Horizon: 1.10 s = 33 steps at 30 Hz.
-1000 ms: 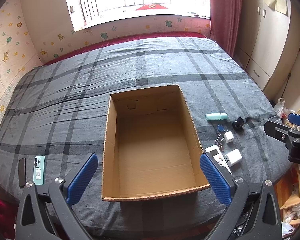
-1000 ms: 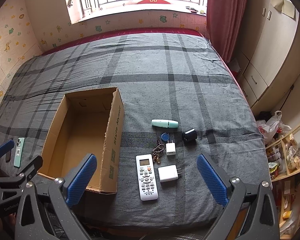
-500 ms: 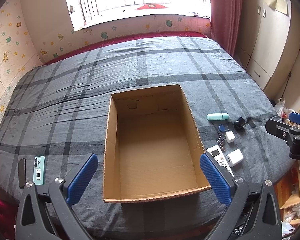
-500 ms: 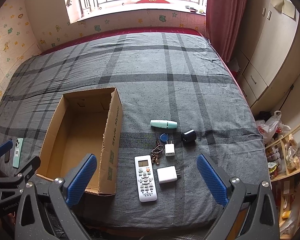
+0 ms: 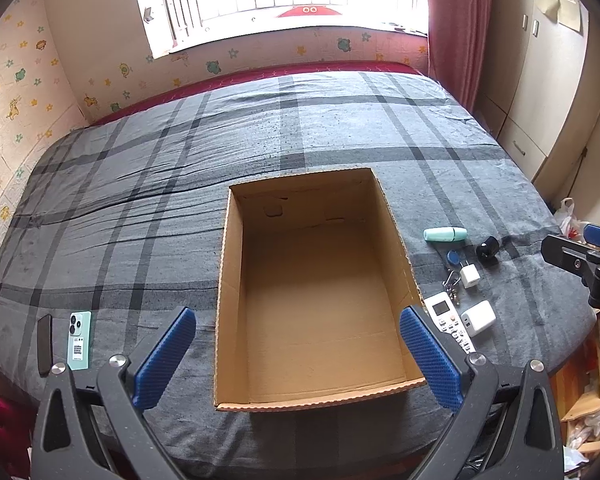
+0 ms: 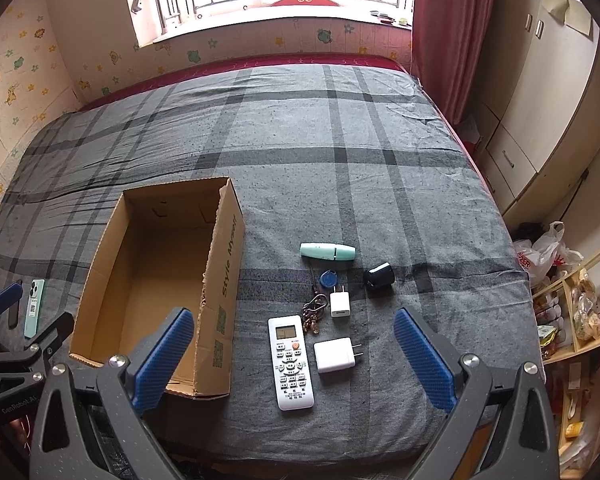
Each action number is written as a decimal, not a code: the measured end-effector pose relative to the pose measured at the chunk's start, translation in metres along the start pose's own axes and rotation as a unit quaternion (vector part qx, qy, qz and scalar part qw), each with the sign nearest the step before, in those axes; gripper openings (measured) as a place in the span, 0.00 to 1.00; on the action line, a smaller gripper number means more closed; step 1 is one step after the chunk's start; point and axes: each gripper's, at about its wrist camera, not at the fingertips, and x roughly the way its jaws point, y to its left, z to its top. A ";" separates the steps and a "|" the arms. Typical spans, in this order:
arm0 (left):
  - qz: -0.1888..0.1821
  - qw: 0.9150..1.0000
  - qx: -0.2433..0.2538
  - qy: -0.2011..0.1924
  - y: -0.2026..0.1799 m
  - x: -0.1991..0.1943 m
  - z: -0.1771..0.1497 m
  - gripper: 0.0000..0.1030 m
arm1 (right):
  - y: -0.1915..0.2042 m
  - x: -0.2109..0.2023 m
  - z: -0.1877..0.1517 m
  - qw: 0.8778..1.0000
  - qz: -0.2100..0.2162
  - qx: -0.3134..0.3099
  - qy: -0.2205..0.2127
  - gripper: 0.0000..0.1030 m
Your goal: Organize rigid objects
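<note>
Lying on a bed (image 6: 340,128) covered with a grey plaid sheet, an open cardboard box (image 5: 260,402) is seen near the front edge, with nothing inside it. The left tongs (image 5: 296,354) are held spread wide above the box's near end, gripping nothing. The right tongs (image 6: 294,360) are likewise spread wide and hold nothing, hovering over a cluster of small things to the right of the box. In that cluster a white remote control (image 6: 291,362) lies closest to the front edge, with a large white charger (image 6: 335,355) just beside it. Farther back a small white plug adapter (image 6: 340,303), a bunch of keys (image 6: 315,308) with a blue fob (image 6: 329,279), a black round object (image 6: 378,275) and a mint-green capped tube (image 6: 327,251) are laid out. Near the bed's front left corner a mint-green phone (image 5: 79,340) is placed face down, with a dark phone (image 5: 44,344) just beside it.
</note>
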 end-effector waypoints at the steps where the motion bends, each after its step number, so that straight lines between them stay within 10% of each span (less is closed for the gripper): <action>1: 0.000 1.000 -0.001 0.000 0.001 0.001 0.000 1.00 | -0.001 0.002 0.000 1.000 0.001 0.000 0.001 0.99; 33: 0.010 0.998 -0.034 0.054 0.089 0.158 -0.017 1.00 | -0.014 0.079 -0.018 0.998 -0.008 0.002 0.064 0.99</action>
